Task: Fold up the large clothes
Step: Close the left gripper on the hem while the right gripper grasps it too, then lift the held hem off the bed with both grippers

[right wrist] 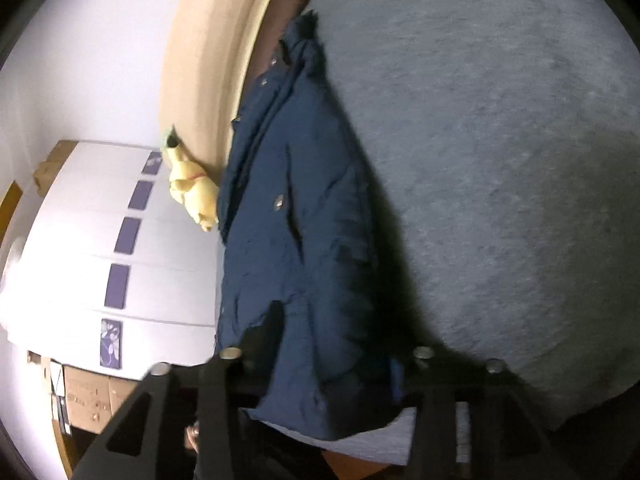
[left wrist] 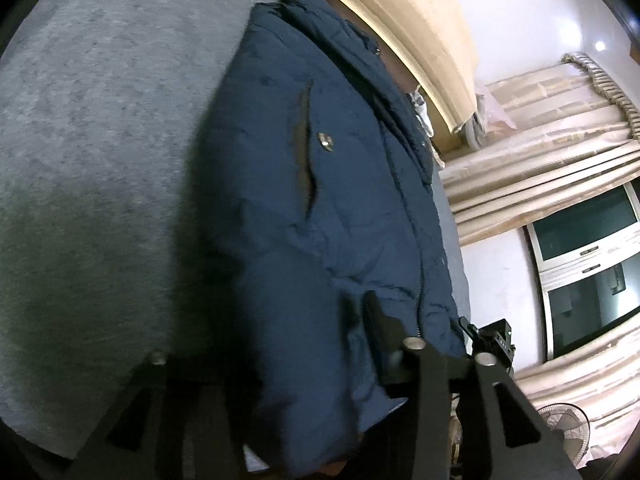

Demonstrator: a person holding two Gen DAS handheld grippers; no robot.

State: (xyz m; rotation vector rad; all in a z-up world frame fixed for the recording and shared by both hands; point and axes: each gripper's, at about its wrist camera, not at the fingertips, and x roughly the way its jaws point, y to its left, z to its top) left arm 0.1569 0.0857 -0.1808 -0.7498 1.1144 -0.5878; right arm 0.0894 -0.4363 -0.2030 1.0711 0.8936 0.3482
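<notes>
jacket (left wrist: 320, 200) on bed (left wrist: 100, 140) | headboard (left wrist: 420, 40) behind | toy (right wrist: 194, 192) beside headboard

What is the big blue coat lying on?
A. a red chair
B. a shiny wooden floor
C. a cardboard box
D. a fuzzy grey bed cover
D: the blue coat is spread out on the fuzzy grey bed cover, which fills the space all around it in both views.

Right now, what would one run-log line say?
jacket: lying on grey bed cover | left gripper: astride hem, grip unclear | right gripper: astride hem, grip unclear
</notes>
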